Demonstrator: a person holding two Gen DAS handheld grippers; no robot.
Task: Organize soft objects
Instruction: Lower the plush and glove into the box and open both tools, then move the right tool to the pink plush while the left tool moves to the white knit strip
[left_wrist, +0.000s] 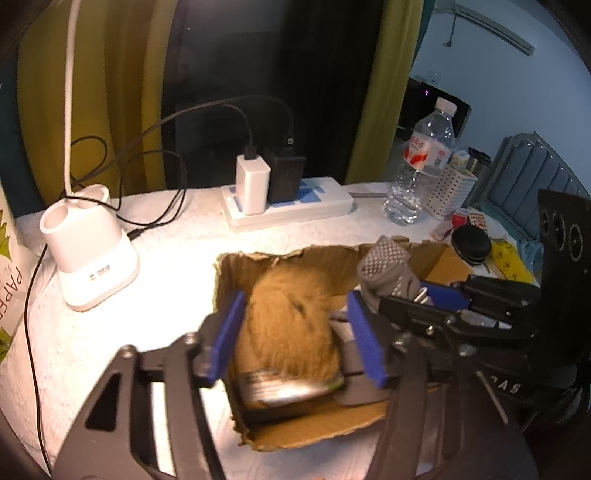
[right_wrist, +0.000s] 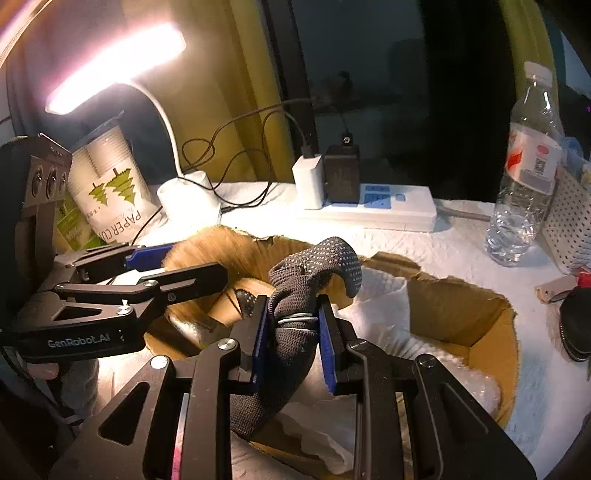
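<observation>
A torn cardboard box (left_wrist: 317, 424) lies open on the white-covered table. My left gripper (left_wrist: 295, 339) is over it, its blue pads on either side of a brown furry soft thing (left_wrist: 291, 321), gripping it. The furry thing also shows in the right wrist view (right_wrist: 207, 247). My right gripper (right_wrist: 291, 332) is shut on a dark grey dotted sock (right_wrist: 295, 295) and holds it above the box (right_wrist: 480, 317). The sock also shows in the left wrist view (left_wrist: 388, 266), with the right gripper (left_wrist: 424, 295) behind it. White padding (right_wrist: 384, 306) lies in the box.
A white lamp base (left_wrist: 88, 254) with cables stands at the left, a power strip with chargers (left_wrist: 288, 206) at the back, a water bottle (left_wrist: 421, 166) and a dotted container (left_wrist: 450, 192) at the right. A paper-cup pack (right_wrist: 110, 184) stands at the left.
</observation>
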